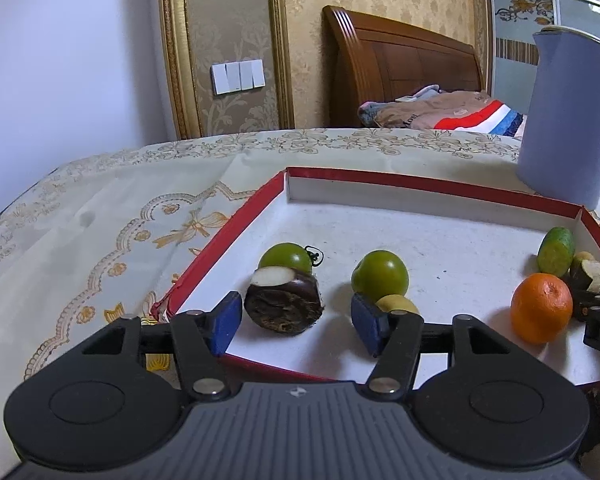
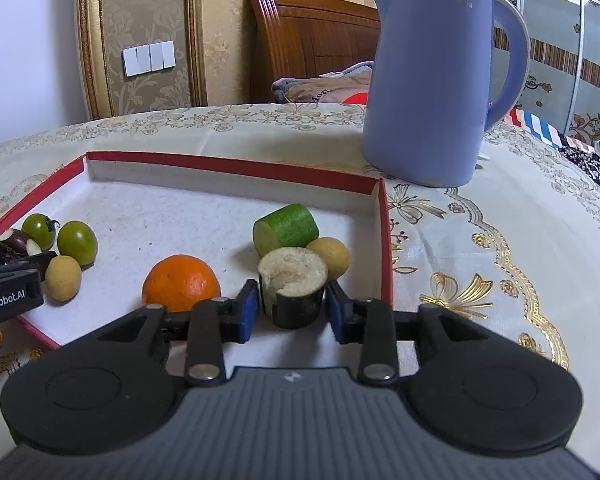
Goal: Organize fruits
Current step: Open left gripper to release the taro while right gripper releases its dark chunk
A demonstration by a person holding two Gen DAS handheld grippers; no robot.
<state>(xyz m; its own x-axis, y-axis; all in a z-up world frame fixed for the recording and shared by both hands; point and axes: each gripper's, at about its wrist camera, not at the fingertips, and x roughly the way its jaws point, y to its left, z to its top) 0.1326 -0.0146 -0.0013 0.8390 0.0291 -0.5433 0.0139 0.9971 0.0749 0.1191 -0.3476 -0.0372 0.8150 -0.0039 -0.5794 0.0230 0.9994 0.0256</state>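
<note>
1. Progress, as a judgement: every fruit piece in view already lies inside the shallow red-rimmed white cardboard tray [image 2: 236,168], in two loose clusters, so the gathering looks done and only the fine grouping seems left.
2. The dark-skinned eggplant stub with a pale cut top [image 2: 294,286] stands upright between the fingers of the right gripper [image 2: 292,314]. The blue pads sit just beside its flanks; whether they touch it I cannot tell.
3. Just beyond those fingers lie a green cucumber chunk [image 2: 286,226] and a small tan round fruit [image 2: 330,258]; a round orange mandarin [image 2: 181,283] sits outside the left-hand finger.
4. The left gripper [image 1: 296,322] is wide open and holds nothing.
5. A dark brown chestnut-like piece with a white cut face [image 1: 284,300] lies just inside its left-hand finger, apparently not gripped.
6. Two green tomatoes [image 1: 380,274] lie beyond the fingertips, and a pale yellow fruit [image 1: 398,304] touches the right-hand finger.
7. A lavender plastic kettle [image 2: 432,80] stands beyond the tray on the patterned tablecloth [image 2: 480,240].
</note>
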